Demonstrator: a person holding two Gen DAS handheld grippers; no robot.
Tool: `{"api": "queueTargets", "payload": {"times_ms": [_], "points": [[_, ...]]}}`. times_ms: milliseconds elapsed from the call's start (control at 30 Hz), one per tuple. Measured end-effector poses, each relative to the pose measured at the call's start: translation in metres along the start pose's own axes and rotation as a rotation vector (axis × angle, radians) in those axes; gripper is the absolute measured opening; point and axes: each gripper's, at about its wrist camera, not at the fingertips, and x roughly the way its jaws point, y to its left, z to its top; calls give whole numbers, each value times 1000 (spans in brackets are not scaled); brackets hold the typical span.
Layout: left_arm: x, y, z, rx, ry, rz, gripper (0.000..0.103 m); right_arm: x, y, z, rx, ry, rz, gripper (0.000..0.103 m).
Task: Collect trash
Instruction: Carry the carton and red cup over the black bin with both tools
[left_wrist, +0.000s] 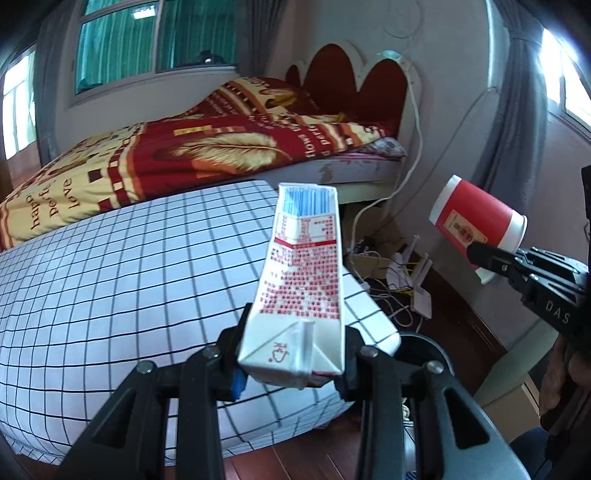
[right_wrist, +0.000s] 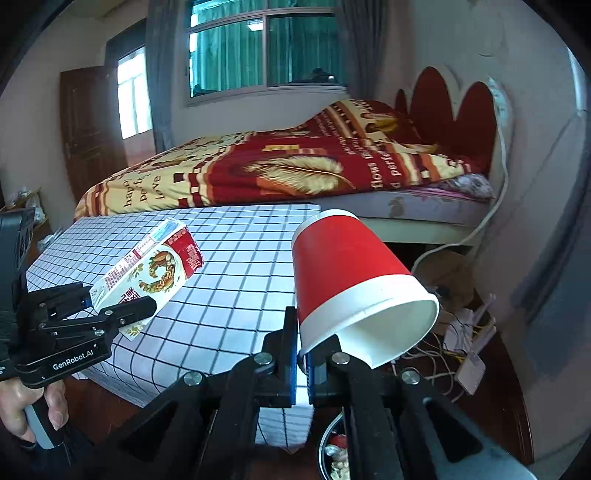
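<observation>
Left tongs (left_wrist: 291, 365): clamped on drink carton (left_wrist: 303, 280), held over checked counter (left_wrist: 110, 277). Right tongs (right_wrist: 303, 354): pinched tight on paper cup (right_wrist: 351, 280) rim (thin hold). Bin (right_wrist: 332, 443), probably, below. Bed (right_wrist: 258, 173) beyond. Risk: cup rim crumples or slips, dropping beside bin.

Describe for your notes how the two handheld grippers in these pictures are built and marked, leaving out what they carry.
Both are black linkage frames with silver pivot bolts. The left gripper carries white "GenRobot.AI" lettering on one bar and sits on a grey handle. The right gripper has blue pads inside its jaws; in the left wrist view its side shows white letters "DAS". No cables or sleeves show.
</observation>
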Motion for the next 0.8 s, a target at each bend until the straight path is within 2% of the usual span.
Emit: {"api": "queueTargets", "payload": {"times_ms": [300,800], "points": [[2,-37,-5,47,8,-54,37,-27,-34,-28,52,8,-58,4],[28,-107,-28,133,82,-162,37,-52,-94,-80,128,51,-152,4]]}}
